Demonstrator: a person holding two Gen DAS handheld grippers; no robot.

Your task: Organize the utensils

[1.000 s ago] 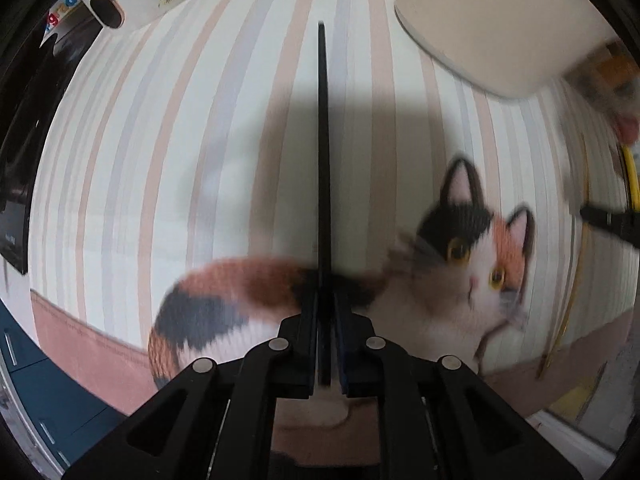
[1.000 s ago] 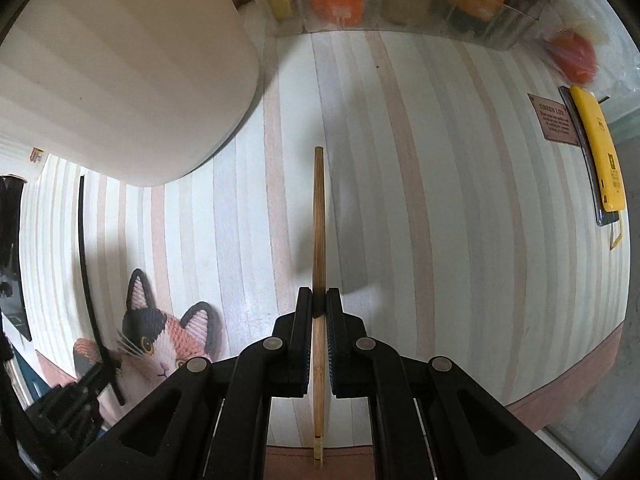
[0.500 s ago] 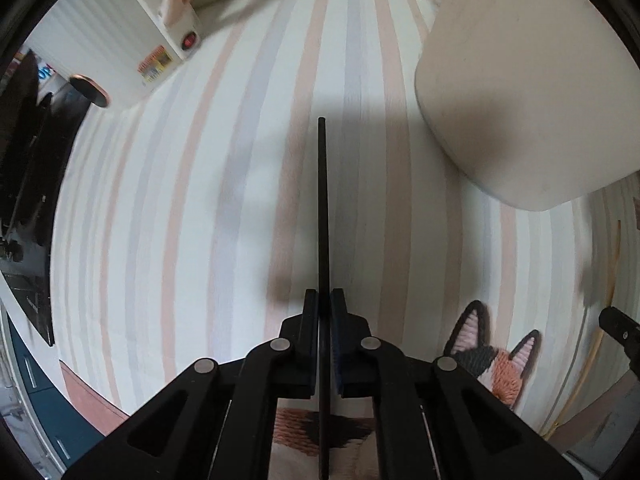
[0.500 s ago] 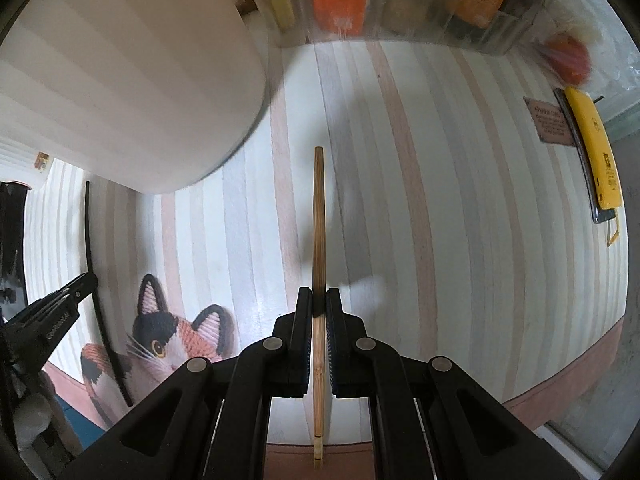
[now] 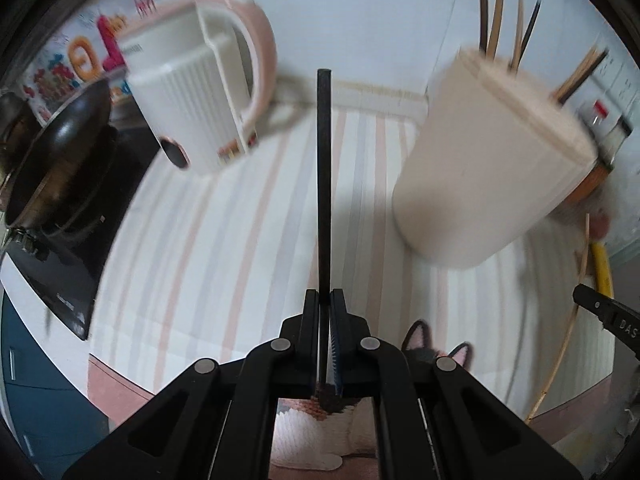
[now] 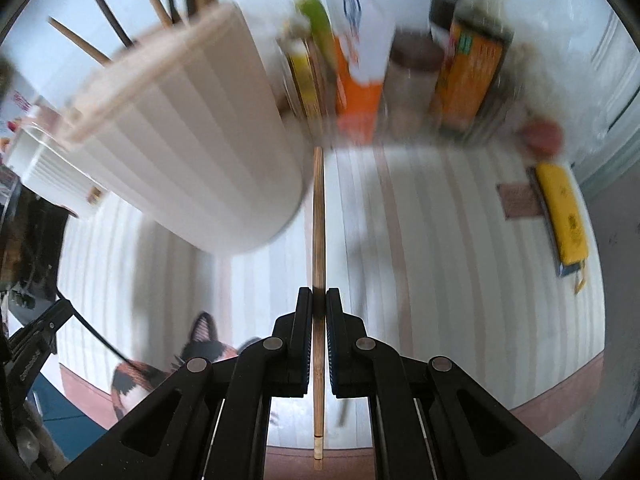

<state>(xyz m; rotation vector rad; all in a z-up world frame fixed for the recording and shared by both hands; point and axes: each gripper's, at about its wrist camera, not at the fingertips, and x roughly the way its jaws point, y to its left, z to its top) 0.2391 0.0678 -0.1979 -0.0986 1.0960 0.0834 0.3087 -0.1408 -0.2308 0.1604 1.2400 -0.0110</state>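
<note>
Two chopsticks held up, holder on the striped mat with more sticks in it.
Black chopstick [image 5: 323, 184] clamped in left gripper [image 5: 325, 300], pointing straight ahead, off the mat. Wooden chopstick [image 6: 318, 240] pinched in right gripper [image 6: 319, 300], same pose, tail end sticking out behind the jaws. Cream ribbed utensil holder [image 5: 492, 168] upright, several wooden and black chopsticks [image 5: 506, 8] standing in it.

- The utensil holder [image 5: 492, 160] stands on the counter [image 5: 240, 240], chopsticks [image 5: 496, 12] inside it.
- Left of the holder stands a kettle [image 5: 200, 96].
- Right of the holder stand bottles [image 6: 400, 72].
- Before the holder lies a cat-picture mat [image 6: 168, 364].
</note>
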